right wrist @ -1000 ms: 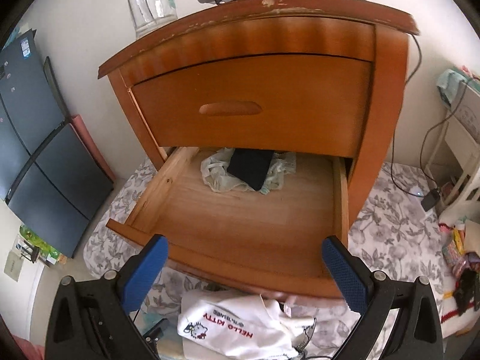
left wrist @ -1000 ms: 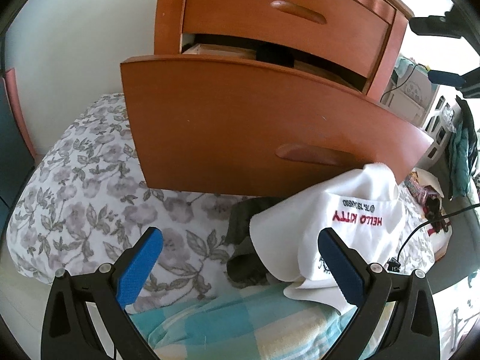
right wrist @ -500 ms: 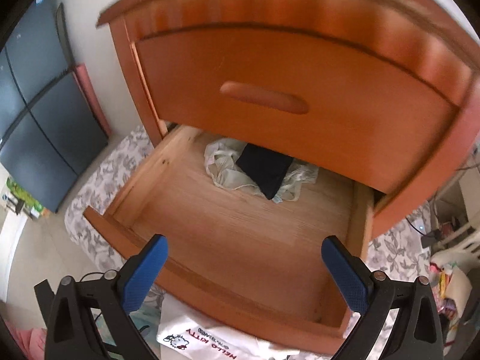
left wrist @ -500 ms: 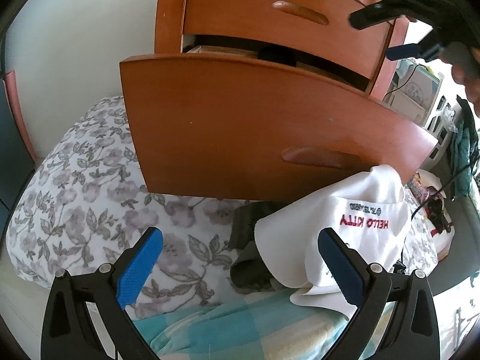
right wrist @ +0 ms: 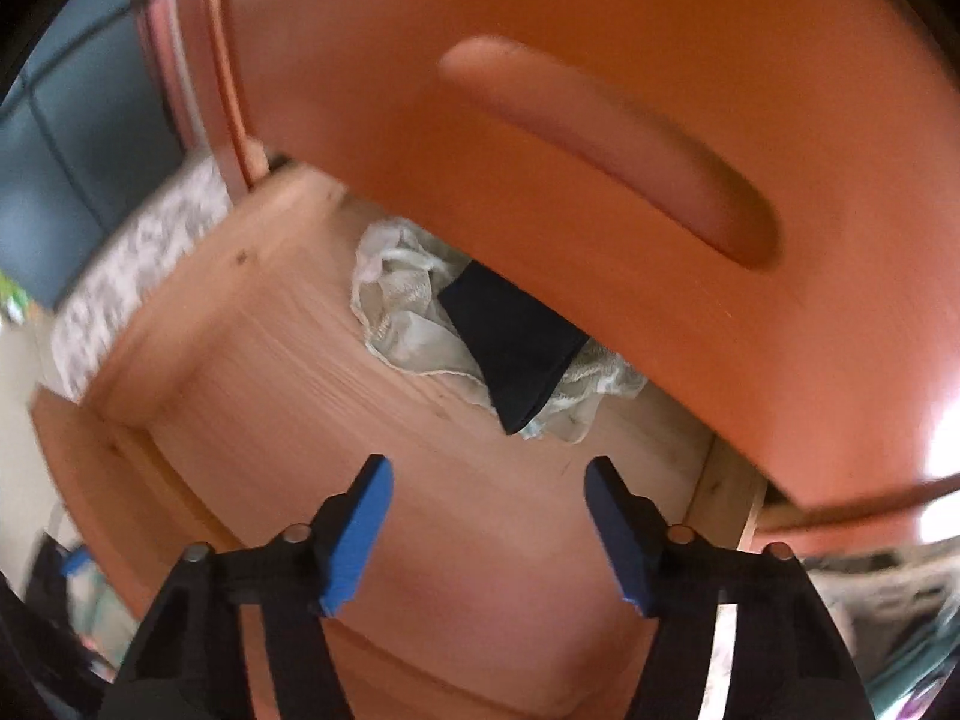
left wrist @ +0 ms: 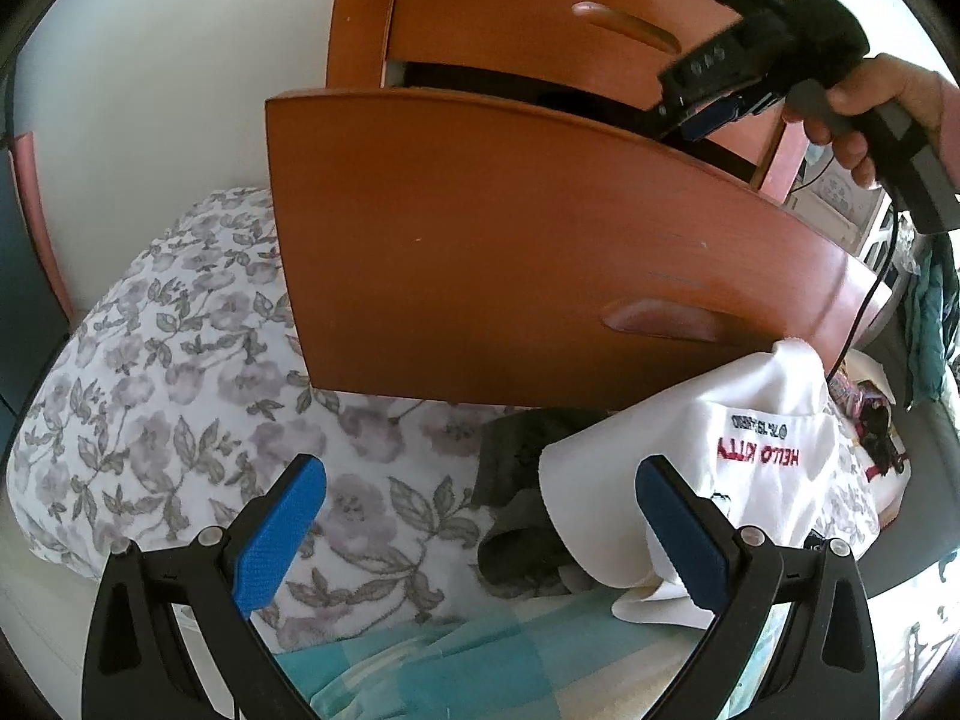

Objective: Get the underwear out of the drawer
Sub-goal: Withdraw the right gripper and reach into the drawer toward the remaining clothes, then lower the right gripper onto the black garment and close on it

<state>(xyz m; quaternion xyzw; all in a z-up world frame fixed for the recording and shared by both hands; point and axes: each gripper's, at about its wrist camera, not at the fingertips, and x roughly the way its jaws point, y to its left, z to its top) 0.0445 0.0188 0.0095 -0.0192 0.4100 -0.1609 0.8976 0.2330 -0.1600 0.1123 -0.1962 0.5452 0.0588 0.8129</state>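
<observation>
The right tool is reaching into the open drawer, its jaws closing but empty. The underwear is still lying inside.

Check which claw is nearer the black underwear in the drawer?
Right. The right claw hangs open over the drawer, just short of the black underwear. The left claw sits outside, low over the bedding before the drawer front.

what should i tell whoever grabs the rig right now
Right tool: open, nothing between its pads, jaws just been closing, over the open drawer.
Left tool: open and empty, above the bed.
Black underwear lies on pale underwear at the drawer's back.
Done: white shirt and dark garment lie on the bed.
Left: grab those two and lift them out.
</observation>
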